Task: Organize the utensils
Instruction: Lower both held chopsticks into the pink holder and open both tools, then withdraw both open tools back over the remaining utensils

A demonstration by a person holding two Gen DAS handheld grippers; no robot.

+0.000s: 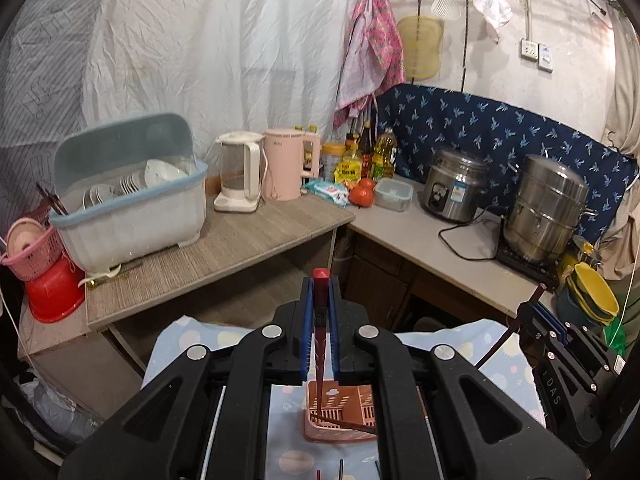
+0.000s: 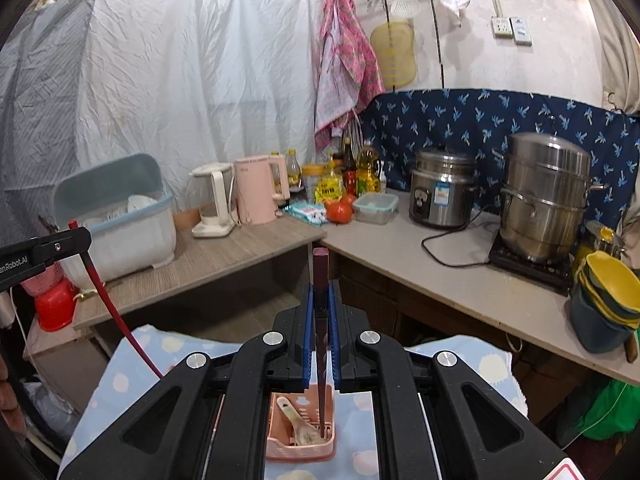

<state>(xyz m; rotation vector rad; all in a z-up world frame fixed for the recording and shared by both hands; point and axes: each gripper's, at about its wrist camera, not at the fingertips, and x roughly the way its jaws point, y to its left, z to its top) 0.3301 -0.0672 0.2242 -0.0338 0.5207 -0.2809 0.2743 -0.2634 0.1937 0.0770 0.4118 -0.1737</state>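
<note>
My left gripper (image 1: 320, 292) is shut on a red chopstick (image 1: 321, 280), held upright with its lower tip over a pink slotted utensil basket (image 1: 340, 420). My right gripper (image 2: 320, 300) is shut on a dark maroon chopstick (image 2: 320, 264), upright, its tip down inside the same pink basket (image 2: 301, 436), beside a wooden spoon (image 2: 298, 420). The left gripper and its red chopstick (image 2: 108, 300) show at the left of the right wrist view. The right gripper (image 1: 538, 300) shows at the right of the left wrist view. A dark chopstick lies slanted in the basket.
The basket stands on a blue patterned cloth (image 2: 132, 372). Behind are a wooden counter (image 1: 224, 256) with a dish rack (image 1: 128, 200), kettles (image 1: 280, 164), bottles, tomatoes, a rice cooker (image 2: 440, 188), a steel steamer pot (image 2: 544, 196) and stacked yellow bowls (image 2: 608, 280).
</note>
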